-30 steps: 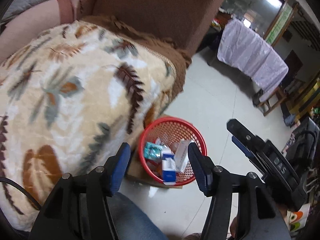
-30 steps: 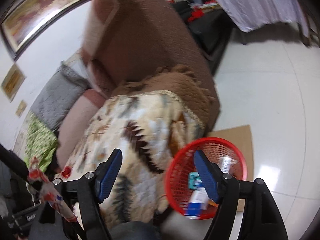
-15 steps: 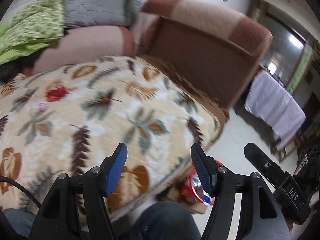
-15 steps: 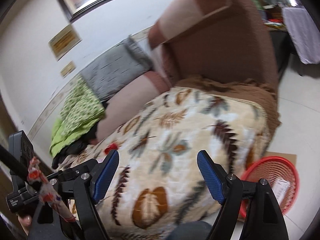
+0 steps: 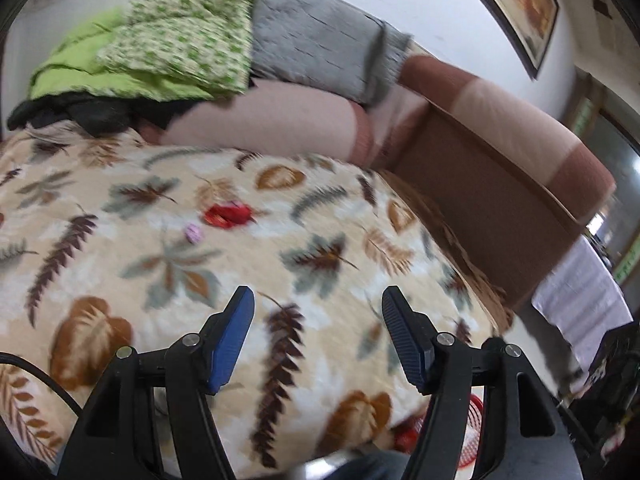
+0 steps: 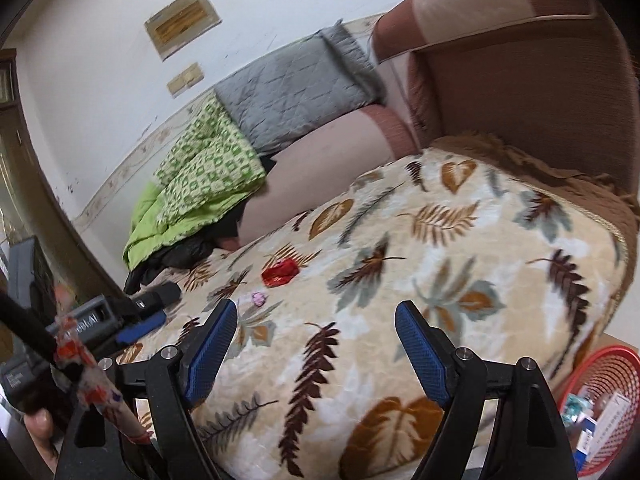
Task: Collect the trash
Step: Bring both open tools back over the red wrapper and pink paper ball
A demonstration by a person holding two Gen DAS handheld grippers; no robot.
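Observation:
A crumpled red wrapper [image 5: 228, 216] [image 6: 280, 274] lies on the leaf-patterned blanket [image 5: 320, 240] [image 6: 440, 280], with a small pink scrap [image 5: 194, 234] [image 6: 259, 299] just in front of it. My left gripper [image 5: 319, 312] is open and empty, above the blanket, short of both pieces. My right gripper [image 6: 316, 320] is also open and empty, with the pink scrap just beyond its left fingertip. The red mesh basket [image 6: 600, 392] [image 5: 474, 432] stands on the floor at the blanket's right end, holding boxes and a teal packet. The left gripper's body [image 6: 120, 320] shows at the right view's left edge.
A brown sofa arm [image 6: 520, 80] rises behind the blanket. A grey quilt [image 5: 320, 40], a green patterned cover [image 5: 168, 40] and dark clothing [image 6: 180, 256] lie along the backrest. A covered table [image 5: 580, 300] stands at the right. A finger [image 6: 36, 420] shows at lower left.
Both grippers have swung up and left from the red basket on the floor to the blanket. The red wrapper and pink scrap have come into view. Both stay open.

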